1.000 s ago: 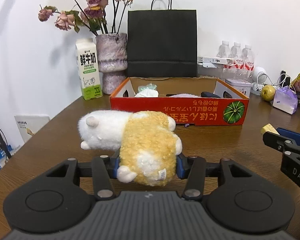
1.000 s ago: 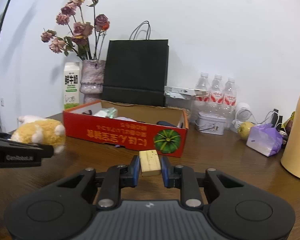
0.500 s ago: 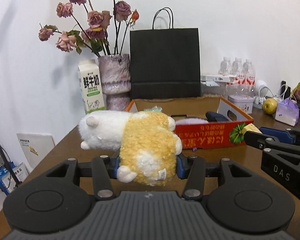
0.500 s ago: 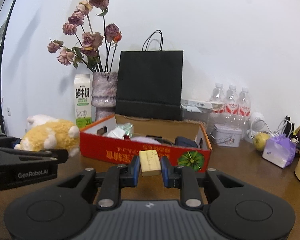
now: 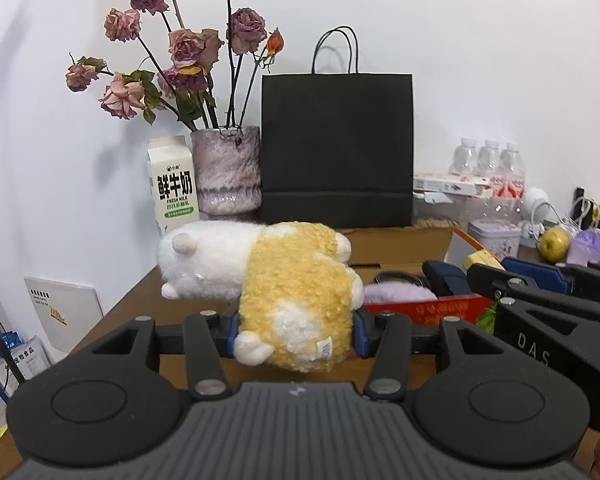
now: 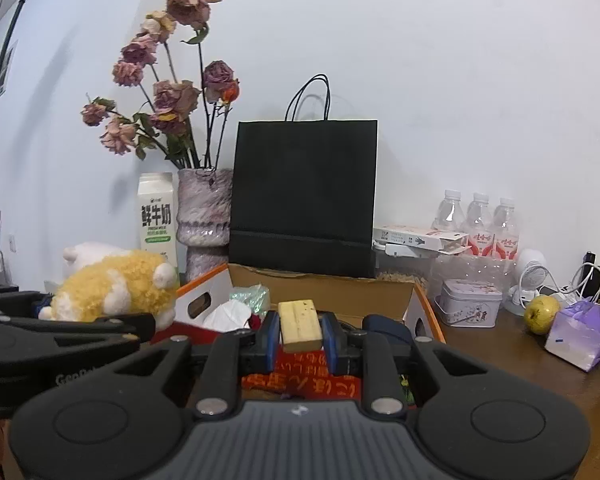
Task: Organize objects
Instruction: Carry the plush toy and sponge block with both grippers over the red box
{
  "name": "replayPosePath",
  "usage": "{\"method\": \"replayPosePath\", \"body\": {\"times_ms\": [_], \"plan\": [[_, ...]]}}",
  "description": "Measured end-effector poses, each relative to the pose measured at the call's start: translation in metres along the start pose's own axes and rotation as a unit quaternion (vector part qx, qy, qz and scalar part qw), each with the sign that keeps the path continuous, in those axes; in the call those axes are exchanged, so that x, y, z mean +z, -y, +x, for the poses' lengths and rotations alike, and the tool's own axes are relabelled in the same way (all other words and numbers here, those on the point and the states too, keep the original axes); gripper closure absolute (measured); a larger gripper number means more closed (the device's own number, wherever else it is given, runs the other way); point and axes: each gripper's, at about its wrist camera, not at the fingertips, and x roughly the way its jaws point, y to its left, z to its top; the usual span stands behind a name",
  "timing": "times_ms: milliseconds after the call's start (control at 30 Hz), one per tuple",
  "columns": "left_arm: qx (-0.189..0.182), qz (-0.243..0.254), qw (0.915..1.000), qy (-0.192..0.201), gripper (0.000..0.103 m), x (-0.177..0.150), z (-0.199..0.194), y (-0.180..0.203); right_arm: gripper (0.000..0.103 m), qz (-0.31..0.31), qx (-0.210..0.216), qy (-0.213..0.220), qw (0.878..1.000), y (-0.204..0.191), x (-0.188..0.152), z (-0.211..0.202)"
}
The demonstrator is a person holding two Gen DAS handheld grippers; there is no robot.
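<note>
My left gripper (image 5: 296,330) is shut on a white and yellow plush toy (image 5: 268,280) and holds it in the air at the left front of the red cardboard box (image 5: 452,306). My right gripper (image 6: 300,338) is shut on a pale wooden block (image 6: 300,322) and holds it over the front wall of the box (image 6: 300,376). The plush (image 6: 112,290) and left gripper show at the left of the right wrist view. The block (image 5: 482,259) and right gripper show at the right of the left wrist view. The box holds crumpled white paper (image 6: 226,314), a dark pouch (image 6: 388,326) and other items.
Behind the box stand a black paper bag (image 6: 304,196), a vase of dried roses (image 6: 204,216) and a milk carton (image 6: 156,216). To the right on the brown table are water bottles (image 6: 478,224), a tin (image 6: 470,302), an apple (image 6: 544,308) and a purple bag (image 6: 580,330).
Both grippers have risen and moved forward toward the box, still holding the plush and the block. The box now sits lower and closer in both views.
</note>
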Motion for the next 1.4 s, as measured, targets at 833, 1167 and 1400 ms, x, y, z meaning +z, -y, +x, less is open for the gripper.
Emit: {"method": "replayPosePath", "body": {"times_ms": [833,1167,1400], "plan": [[-0.007,-0.016,0.9997,0.014,0.053,0.038,0.104,0.02,0.082,0.031,-0.012,-0.003,0.999,0.043,0.021,0.115],[-0.006,-0.017,0.9998,0.01,0.053,0.048,0.138,0.02,0.082,0.018,-0.013,-0.003,1.0,0.046,0.025,0.144],[-0.011,-0.02,0.9997,0.0,0.053,0.05,0.16,0.02,0.082,0.014,-0.02,-0.01,1.0,0.052,0.026,0.161]]}}
